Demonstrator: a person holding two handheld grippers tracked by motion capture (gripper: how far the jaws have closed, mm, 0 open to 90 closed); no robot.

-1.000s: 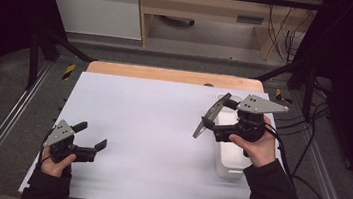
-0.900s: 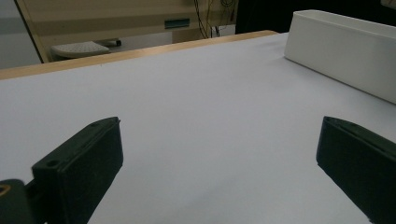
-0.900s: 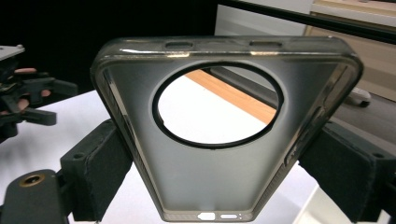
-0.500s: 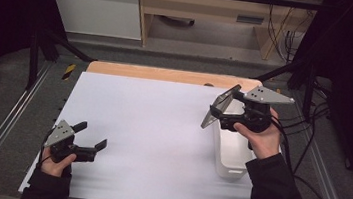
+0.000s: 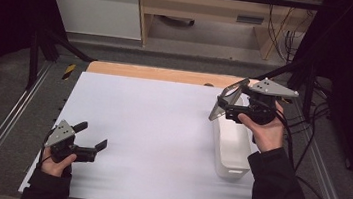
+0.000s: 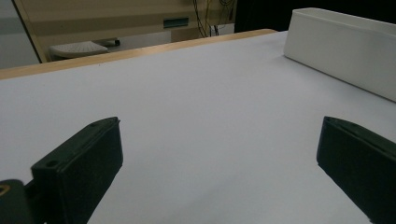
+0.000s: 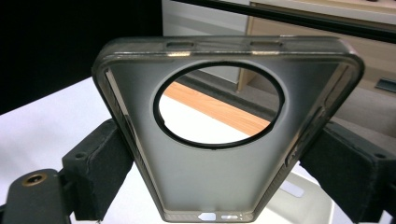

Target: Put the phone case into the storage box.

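Above one white bin [image 5: 232, 148], right gripper [image 5: 225, 106] grasping one phone case [image 7: 224, 135]; left gripper [image 5: 90, 140] jaws released.

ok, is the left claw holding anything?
No, in the left gripper view the left claw has its jaws spread wide with nothing but the bare white table between them.

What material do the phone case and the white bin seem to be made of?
The phone case looks like soft translucent plastic, perhaps silicone or TPU: smoky grey, frosted, and light passes through its back. The white bin looks like rigid plastic with a smooth, slightly matte finish: thin even walls and a moulded rim. Neither can be told for certain.
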